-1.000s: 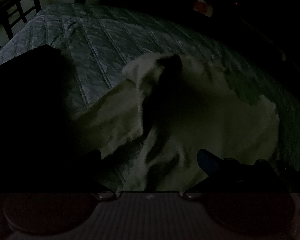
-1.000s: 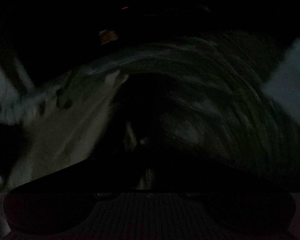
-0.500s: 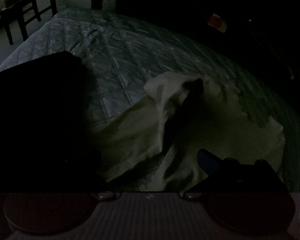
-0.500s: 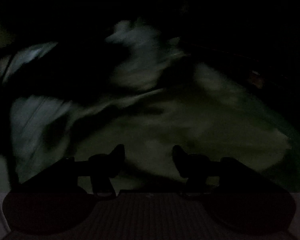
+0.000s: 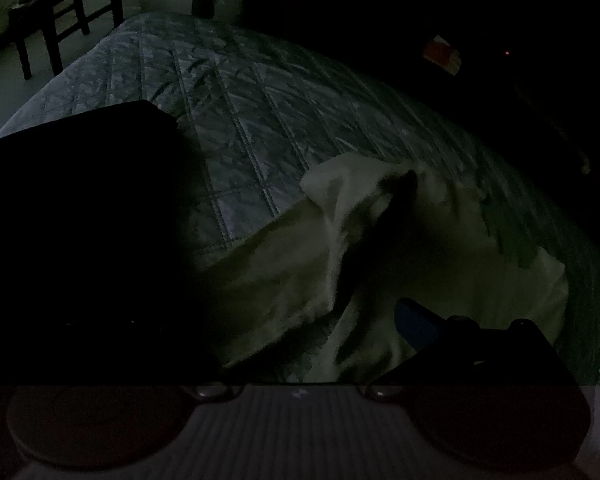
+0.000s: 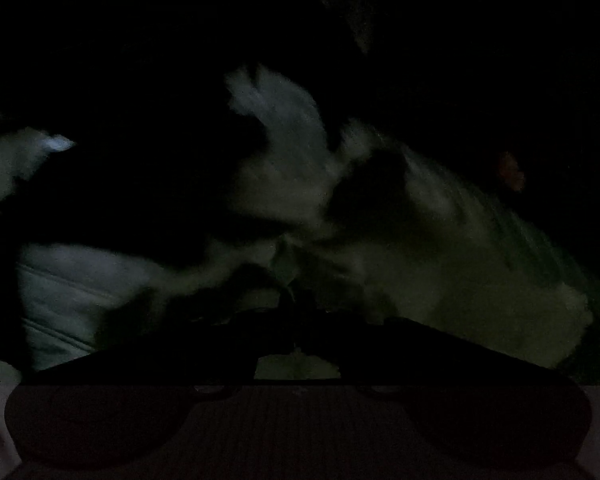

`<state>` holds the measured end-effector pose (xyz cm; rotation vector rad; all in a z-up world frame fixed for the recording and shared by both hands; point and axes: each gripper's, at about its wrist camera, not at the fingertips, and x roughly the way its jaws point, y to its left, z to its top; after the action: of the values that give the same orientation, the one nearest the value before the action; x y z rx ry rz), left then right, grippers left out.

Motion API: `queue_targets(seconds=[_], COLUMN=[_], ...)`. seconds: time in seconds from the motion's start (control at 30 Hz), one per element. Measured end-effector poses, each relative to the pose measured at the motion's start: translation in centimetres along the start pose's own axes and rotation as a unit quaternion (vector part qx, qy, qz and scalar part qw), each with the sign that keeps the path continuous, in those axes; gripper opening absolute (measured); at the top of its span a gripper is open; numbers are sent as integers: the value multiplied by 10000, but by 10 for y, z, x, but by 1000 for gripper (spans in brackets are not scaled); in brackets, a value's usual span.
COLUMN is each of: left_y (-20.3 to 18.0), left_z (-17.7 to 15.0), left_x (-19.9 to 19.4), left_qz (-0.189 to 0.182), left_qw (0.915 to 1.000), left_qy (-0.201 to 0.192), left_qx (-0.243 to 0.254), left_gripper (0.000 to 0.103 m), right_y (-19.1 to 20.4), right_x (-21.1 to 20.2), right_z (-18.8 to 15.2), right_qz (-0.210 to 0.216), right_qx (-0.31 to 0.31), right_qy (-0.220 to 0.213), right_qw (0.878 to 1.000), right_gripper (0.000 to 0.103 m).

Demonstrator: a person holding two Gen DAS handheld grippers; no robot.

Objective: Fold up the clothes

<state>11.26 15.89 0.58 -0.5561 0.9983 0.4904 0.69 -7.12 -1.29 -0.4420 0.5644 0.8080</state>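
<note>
— Both tongs first: how do the right gripper [image 6: 294,312] and the left gripper [image 5: 300,316] stand?

— Right one has its two dark fingers drawn together at the middle of its own view, and a narrow peak of pale cloth rises straight from where the tips meet, so it looks clamped on the garment [image 6: 440,240]. That view is dim and smeared, so I say "looks".

— And the left?

— Only its right-side finger [image 5: 416,320] shows, a bluish pad on a dark mount (the other side is lost in black). That pad sits well off the centre line with nothing against it, so the fingers stand apart, holding nothing.

— Where is the garment from that side?

— Just ahead of the left tongs: a cream garment [image 5: 380,260], rumpled, lying on the quilted bedspread [image 5: 240,112]. One fold stands up in a ridge near its middle, with a dark hollow beside it, and its far right corner lies flat on the quilt.

— Anything further out?

— A large black slab-like shape [image 5: 84,208] to the left on the bed; I cannot tell what it is. Beyond the bed's far left corner stands a wooden chair [image 5: 60,12] on a pale floor. Far right, in the darkness, a small orange-and-white object [image 5: 442,54], too dim to name.
</note>
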Motion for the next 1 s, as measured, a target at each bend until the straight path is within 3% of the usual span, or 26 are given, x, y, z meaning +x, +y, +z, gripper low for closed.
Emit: queue_targets(seconds=[0.1, 0.17, 0.2, 0.27, 0.3, 0.4, 0.5, 0.67, 0.8, 1.0], left_y=[6, 12, 17, 27, 33, 58, 83, 115, 129, 133], left_z=[3, 6, 9, 14, 17, 25, 33, 40, 42, 38], left_x=[-4, -7, -9, -14, -16, -24, -29, -40, -37, -39], left_qz=[106, 199, 237, 323, 386, 533, 688, 967, 985, 788], left_qw=[9998, 9994, 9991, 9980, 9969, 9917, 9844, 9737, 9757, 9768], left_qy=[-103, -197, -243, -332, -390, -533, -624, -772, -601, -531], left_qx=[-109, -200, -263, -433, -556, -1037, -1496, -1911, -1865, -1919], left_gripper=[102, 102, 102, 102, 102, 102, 102, 102, 102, 102], right_y=[9, 7, 6, -4, -11, -32, -26, 1, 33, 54], right_x=[10, 21, 20, 6, 1, 2, 25, 73, 107, 133], right_z=[-4, -11, -12, -3, 3, 28, 51, 73, 67, 61], right_qz=[324, 896, 1087, 1100, 1007, 555, 377, 598, 496, 269], right_qx=[-71, 50, 101, 364, 505, 674, -107, -1027, -2291, -3166], right_qy=[552, 1097, 1138, 666, 435, -56, -168, -73, 217, 184], right_qw=[9979, 9899, 9875, 9910, 9927, 9962, 9991, 9929, 9719, 9480], right_gripper=[14, 31, 38, 63, 66, 67, 66, 66, 66, 68])
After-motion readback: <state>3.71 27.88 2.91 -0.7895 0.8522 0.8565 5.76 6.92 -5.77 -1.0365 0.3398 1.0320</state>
